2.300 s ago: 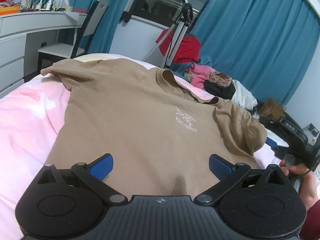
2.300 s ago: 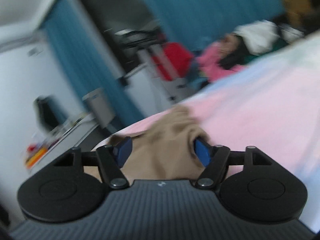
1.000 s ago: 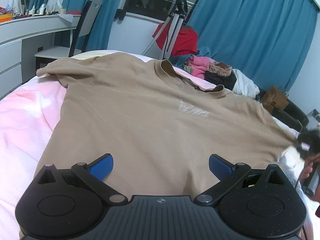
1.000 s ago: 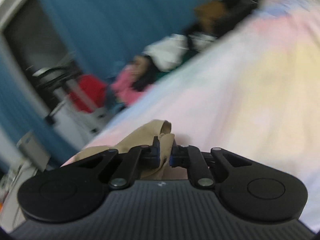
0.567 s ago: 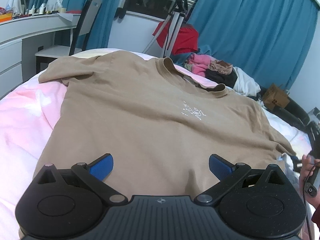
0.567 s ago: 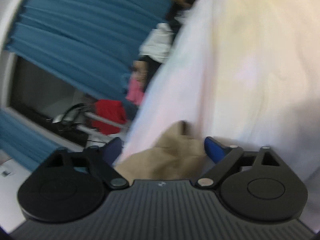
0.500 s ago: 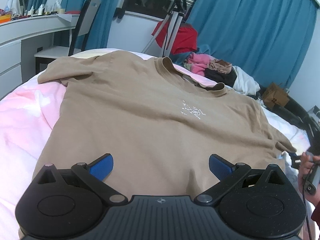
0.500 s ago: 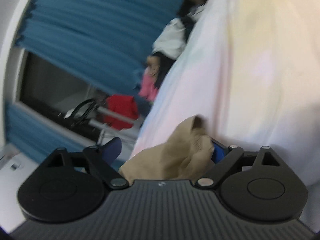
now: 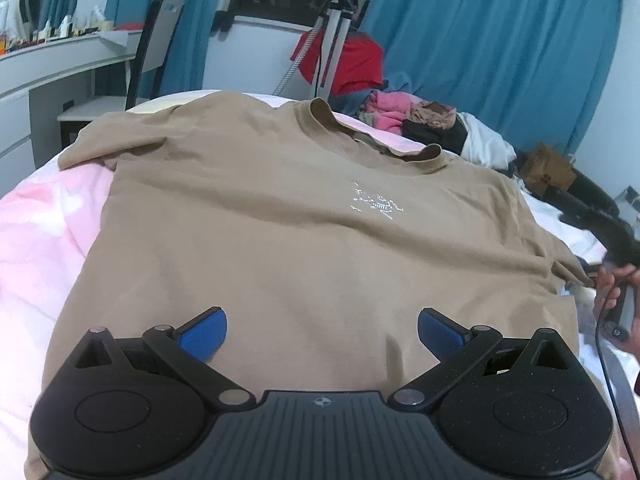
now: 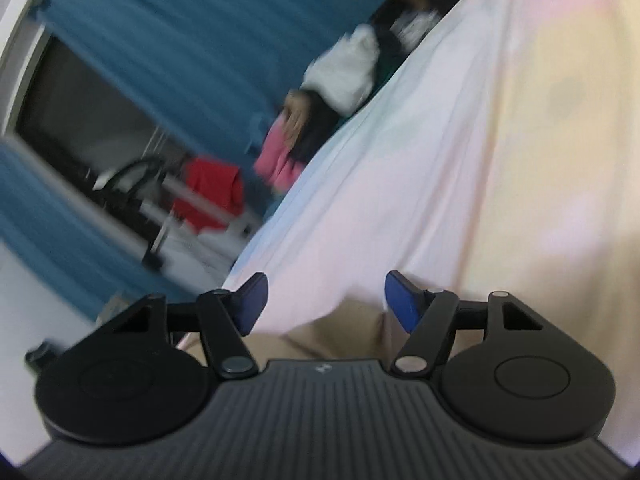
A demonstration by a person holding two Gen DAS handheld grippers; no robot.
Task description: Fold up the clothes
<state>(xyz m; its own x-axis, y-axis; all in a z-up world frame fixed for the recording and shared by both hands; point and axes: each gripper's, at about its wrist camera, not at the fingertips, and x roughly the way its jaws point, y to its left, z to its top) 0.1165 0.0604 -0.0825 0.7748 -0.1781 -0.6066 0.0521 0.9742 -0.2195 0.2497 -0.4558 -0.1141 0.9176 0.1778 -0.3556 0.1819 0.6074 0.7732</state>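
Observation:
A tan T-shirt (image 9: 288, 216) with a small white chest print lies spread flat, front up, on the pink bed sheet (image 9: 36, 232). Its collar points to the far side and both sleeves are spread out. My left gripper (image 9: 322, 330) is open and empty, just above the shirt's near hem. My right gripper (image 10: 322, 300) is open and empty, over the pale sheet (image 10: 460, 168); a bit of tan cloth (image 10: 340, 336) lies below its jaws. In the left wrist view the right gripper's handle (image 9: 616, 248) and the hand holding it are beside the shirt's right sleeve.
A pile of pink, black and white clothes (image 9: 424, 120) lies past the collar. A garment steamer with a red cloth (image 9: 344, 56) stands in front of blue curtains (image 9: 500, 40). A white desk (image 9: 60, 60) and chair (image 9: 152, 40) are at the left. A cardboard box (image 9: 548, 168) sits at the right.
My right gripper had pinched the right sleeve, pulled it out flat, then opened and let it go; it now sits back over the sheet. The left gripper stayed open and barely moved.

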